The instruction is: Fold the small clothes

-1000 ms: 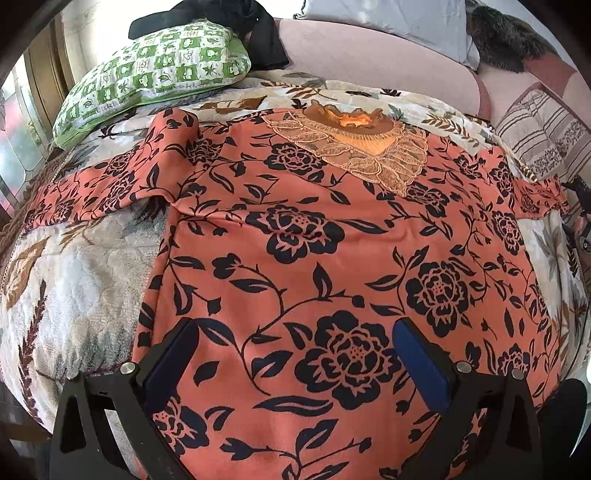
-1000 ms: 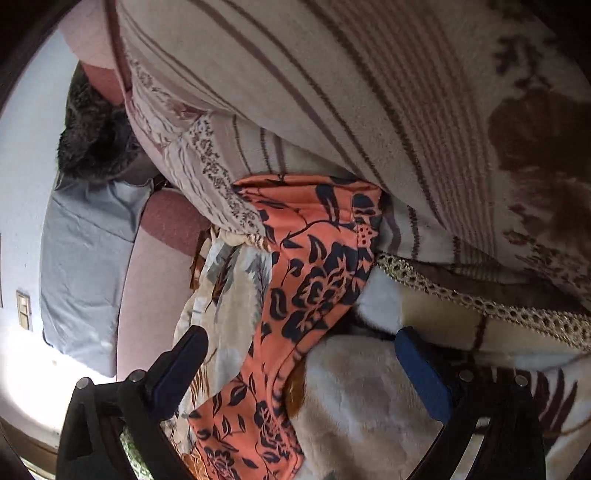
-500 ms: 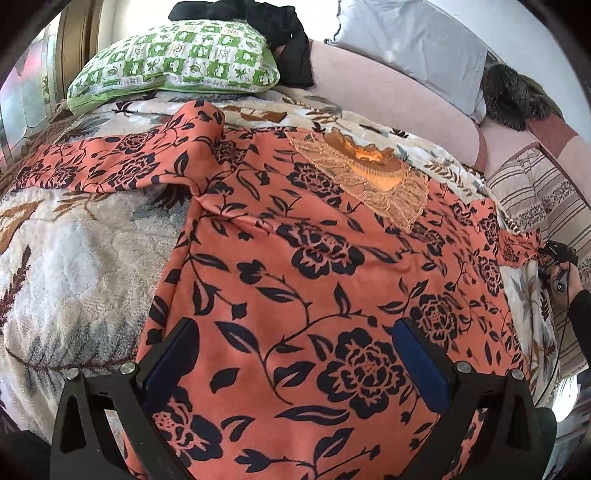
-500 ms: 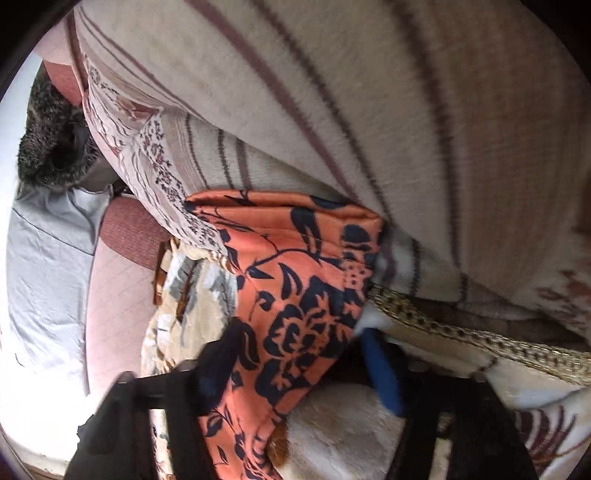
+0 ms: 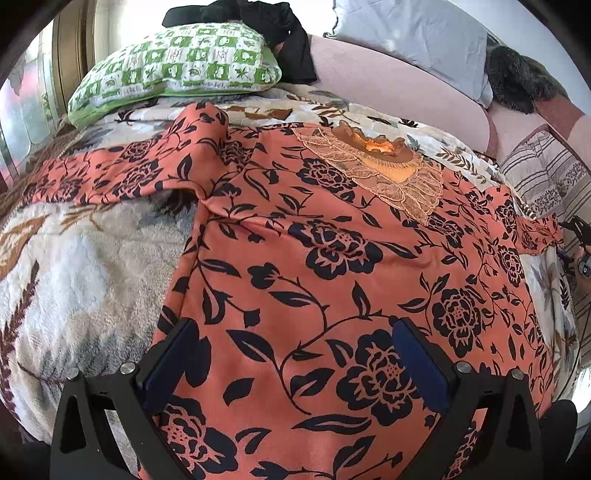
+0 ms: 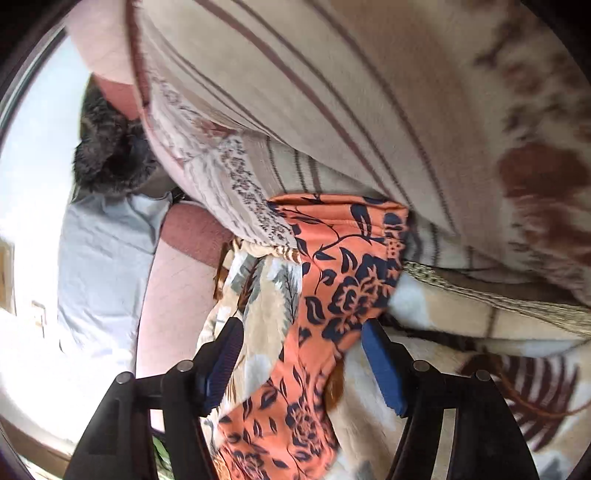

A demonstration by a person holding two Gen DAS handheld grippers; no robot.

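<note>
An orange dress with black flowers [image 5: 325, 258] lies spread flat on the bed, its lace neckline [image 5: 388, 173] toward the far side. My left gripper [image 5: 291, 328] hovers open over the lower part of the dress, with nothing between its fingers. The dress's right sleeve [image 6: 347, 266] lies against a striped blanket. My right gripper [image 6: 301, 326] straddles that sleeve and its jaws are opening. The right pad sits at the sleeve's edge, while the left pad stands apart over the bedspread. In the left wrist view the right gripper [image 5: 576, 236] shows at the sleeve end.
A fleecy floral bedspread [image 5: 74, 266] covers the bed. At the head lie a green checked pillow [image 5: 177, 70], a black cloth [image 5: 280, 29], a grey pillow [image 5: 406, 33] and a dark furry thing [image 5: 517, 81]. The folded striped blanket [image 6: 332, 92] bulks beside the sleeve.
The right jaws narrowed around the sleeve, then widened again, and the gripper drew back slightly. The left view shifted a little over the dress, its jaws staying wide.
</note>
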